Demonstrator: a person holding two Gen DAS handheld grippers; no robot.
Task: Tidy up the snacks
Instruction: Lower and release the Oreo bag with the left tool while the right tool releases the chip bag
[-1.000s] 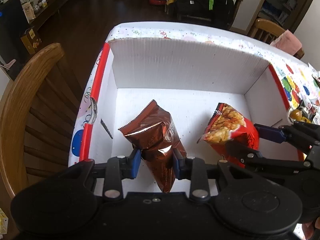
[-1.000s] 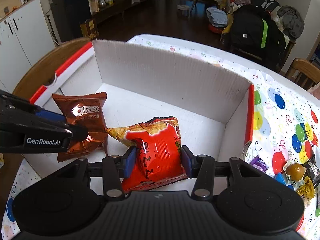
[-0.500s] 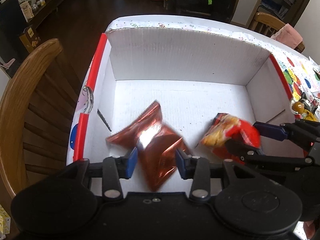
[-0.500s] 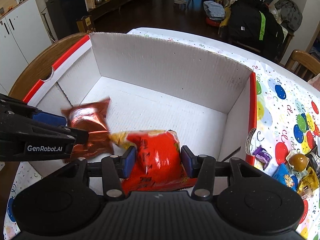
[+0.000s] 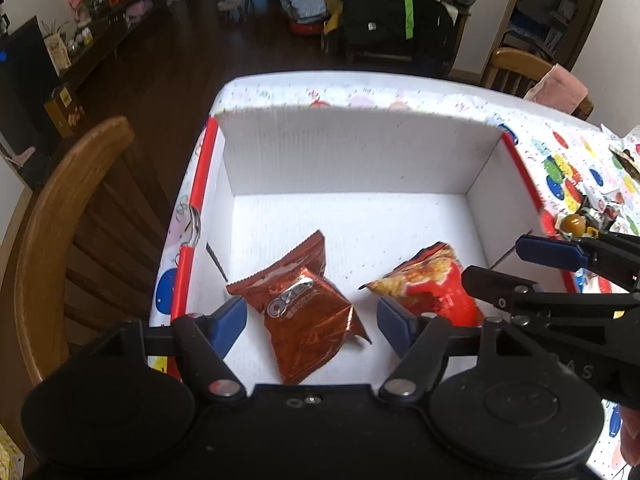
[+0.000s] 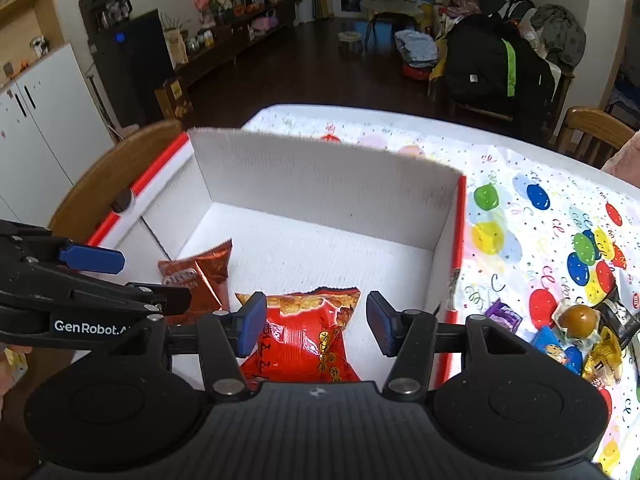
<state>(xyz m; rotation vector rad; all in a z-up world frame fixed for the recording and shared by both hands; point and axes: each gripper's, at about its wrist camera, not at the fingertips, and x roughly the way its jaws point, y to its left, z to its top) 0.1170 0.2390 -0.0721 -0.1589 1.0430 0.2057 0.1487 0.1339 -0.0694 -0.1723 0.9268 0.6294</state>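
A brown Oreo bag [image 5: 306, 312] [image 6: 200, 276] lies on the floor of the white cardboard box [image 5: 344, 160] [image 6: 320, 184]. My left gripper [image 5: 312, 324] hovers above it, open, its blue pads clear of the bag on both sides. To its right a red chip bag [image 5: 432, 292] [image 6: 308, 340] lies flat on the box floor. My right gripper [image 6: 316, 320] is open above that bag, not touching it. Each gripper shows in the other's view: the right gripper [image 5: 516, 264] and the left gripper [image 6: 132, 280].
A wooden chair [image 5: 60, 240] stands close against the box's left side. Loose wrapped snacks [image 6: 576, 332] lie on the balloon-print tablecloth [image 6: 540, 216] right of the box. The far half of the box floor is bare.
Both grippers have opened and let go of their bags, which dropped flat onto the box floor. Both grippers have lifted and pulled back a little.
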